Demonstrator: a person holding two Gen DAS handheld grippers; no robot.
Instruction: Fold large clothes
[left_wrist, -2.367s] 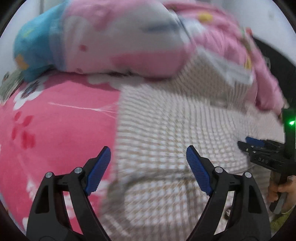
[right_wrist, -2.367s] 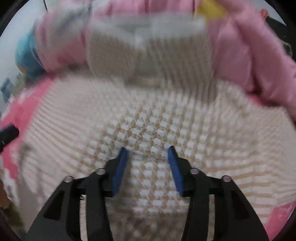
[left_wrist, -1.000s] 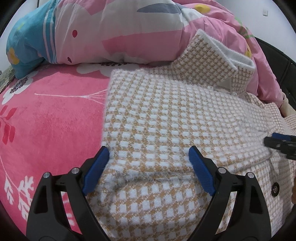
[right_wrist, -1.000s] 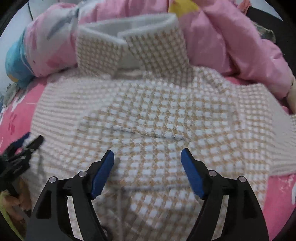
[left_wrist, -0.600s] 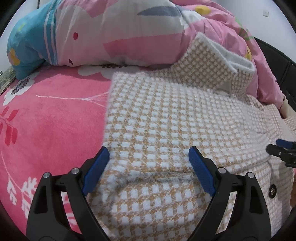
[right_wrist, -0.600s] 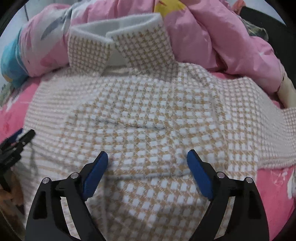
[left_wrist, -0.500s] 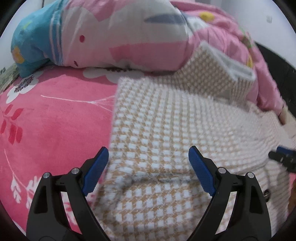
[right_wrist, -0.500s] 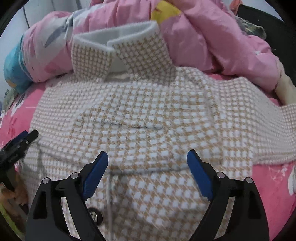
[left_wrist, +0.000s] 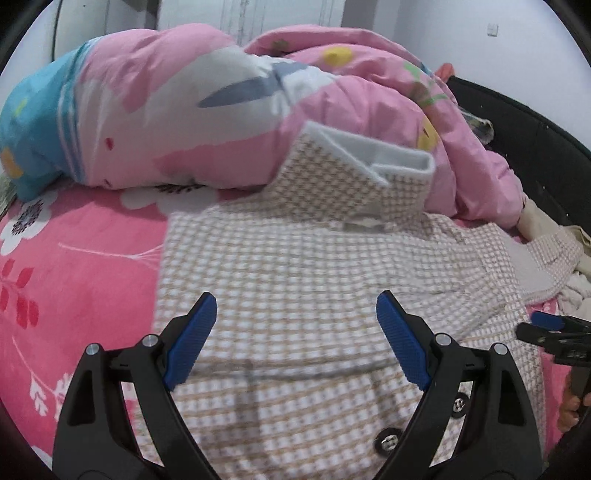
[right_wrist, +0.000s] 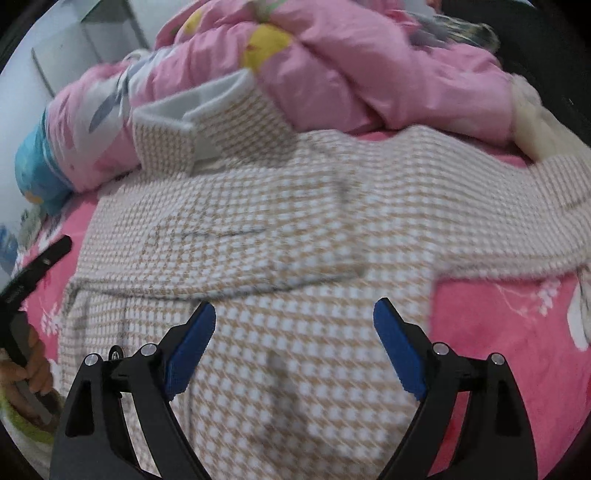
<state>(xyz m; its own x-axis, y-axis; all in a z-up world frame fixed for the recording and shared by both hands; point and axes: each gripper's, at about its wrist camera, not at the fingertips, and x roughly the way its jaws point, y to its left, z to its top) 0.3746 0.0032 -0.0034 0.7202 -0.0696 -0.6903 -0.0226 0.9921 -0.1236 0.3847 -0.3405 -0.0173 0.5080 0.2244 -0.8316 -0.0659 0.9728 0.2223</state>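
A tan and white houndstooth coat (left_wrist: 303, 280) lies spread on a pink bed, its collar (left_wrist: 354, 162) propped against a pile of bedding; it also fills the right wrist view (right_wrist: 295, 236). One sleeve is folded across its chest and the other sleeve (right_wrist: 517, 206) trails out to the right. Metal buttons (left_wrist: 384, 441) show near the front edge. My left gripper (left_wrist: 295, 339) is open and empty above the coat's left part. My right gripper (right_wrist: 295, 343) is open and empty above the lower right part. Each gripper shows at the edge of the other's view.
A pink floral quilt (left_wrist: 207, 103) with a blue end is heaped at the back of the bed. The pink floral blanket (left_wrist: 74, 280) lies bare to the left and to the right (right_wrist: 517, 332) of the coat. A dark headboard (left_wrist: 535, 155) stands at the far right.
Both grippers have pulled back and lifted from the coat, so more of it and the bedding shows. The right gripper opened wide from nearly shut. The coat lies where it was.
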